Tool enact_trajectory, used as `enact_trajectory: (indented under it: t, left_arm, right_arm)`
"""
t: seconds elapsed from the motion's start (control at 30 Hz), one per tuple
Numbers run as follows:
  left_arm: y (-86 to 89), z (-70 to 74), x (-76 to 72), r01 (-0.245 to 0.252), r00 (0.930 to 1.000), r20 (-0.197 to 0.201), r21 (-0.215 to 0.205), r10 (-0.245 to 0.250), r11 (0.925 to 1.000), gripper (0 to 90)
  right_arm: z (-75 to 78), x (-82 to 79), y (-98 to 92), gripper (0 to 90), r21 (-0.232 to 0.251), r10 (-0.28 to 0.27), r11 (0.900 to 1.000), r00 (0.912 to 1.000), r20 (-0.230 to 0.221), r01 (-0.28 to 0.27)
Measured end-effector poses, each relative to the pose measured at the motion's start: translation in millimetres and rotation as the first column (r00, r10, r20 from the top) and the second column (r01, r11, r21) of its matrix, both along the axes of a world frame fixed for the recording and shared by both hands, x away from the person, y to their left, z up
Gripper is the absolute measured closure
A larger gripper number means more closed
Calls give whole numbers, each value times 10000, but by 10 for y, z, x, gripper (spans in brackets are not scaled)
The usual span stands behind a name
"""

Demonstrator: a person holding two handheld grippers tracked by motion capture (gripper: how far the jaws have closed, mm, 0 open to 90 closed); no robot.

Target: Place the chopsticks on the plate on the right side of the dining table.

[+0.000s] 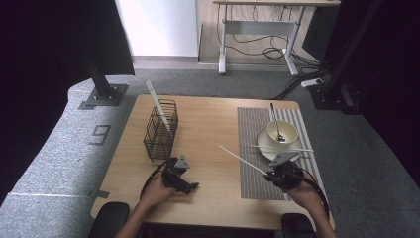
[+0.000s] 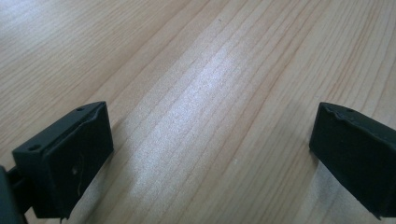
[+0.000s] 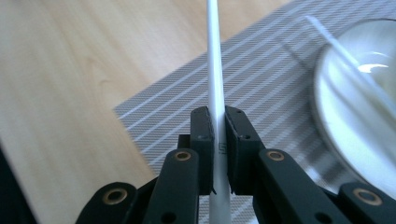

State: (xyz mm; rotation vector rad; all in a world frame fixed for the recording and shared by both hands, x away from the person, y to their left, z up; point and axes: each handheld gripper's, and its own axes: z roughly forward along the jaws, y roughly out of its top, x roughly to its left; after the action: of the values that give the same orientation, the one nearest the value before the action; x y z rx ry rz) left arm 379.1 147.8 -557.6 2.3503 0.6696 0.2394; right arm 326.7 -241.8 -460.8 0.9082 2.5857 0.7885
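Note:
My right gripper (image 1: 271,175) (image 3: 218,122) is shut on a white stick (image 1: 242,159) (image 3: 214,56). It holds the stick above the striped placemat (image 1: 251,126) (image 3: 261,70), pointing up and to the left. A second white stick (image 1: 282,148) lies across the white plate (image 1: 265,145) (image 3: 345,116). On that plate stands a bowl (image 1: 283,132) with a spoon (image 1: 275,119) in it. A third white stick (image 1: 157,104) leans in the black wire basket (image 1: 161,134). My left gripper (image 1: 188,186) (image 2: 212,123) hangs open just over bare wood with nothing between its jaws.
The wooden table (image 1: 208,124) has its front edge close to both hands. Grey carpet surrounds it. A black stand base (image 1: 104,94) sits at the far left, and a desk frame with cables (image 1: 262,44) stands behind.

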Motion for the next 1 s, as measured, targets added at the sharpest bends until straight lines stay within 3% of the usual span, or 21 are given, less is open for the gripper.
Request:
enact_trajectory:
  t: [0.27, 0.47, 0.77, 1.0]
  left_arm:
    - [-4, -4, 4, -6, 10000, 2, -58, 6, 10000, 0]
    - [-7, -5, 5, -12, 10000, 2, -67, 12, 10000, 0]
    - [-8, -4, 8, -1, 10000, 6, -43, 1, 10000, 0]
    - [-8, -4, 8, -5, 10000, 4, -45, 5, 10000, 0]
  right_arm:
    - [22, 139, -283, 819, 2, -1297, 9915, 9912, 261, 1298]
    - [-98, 260, -457, 819, -427, -2264, 9730, 9740, 129, 2267]
    - [-236, 386, -611, 818, -746, -2839, 9563, 9588, -67, 2827]
    - [-284, 472, -683, 816, -789, -2923, 9540, 9559, -305, 2892]
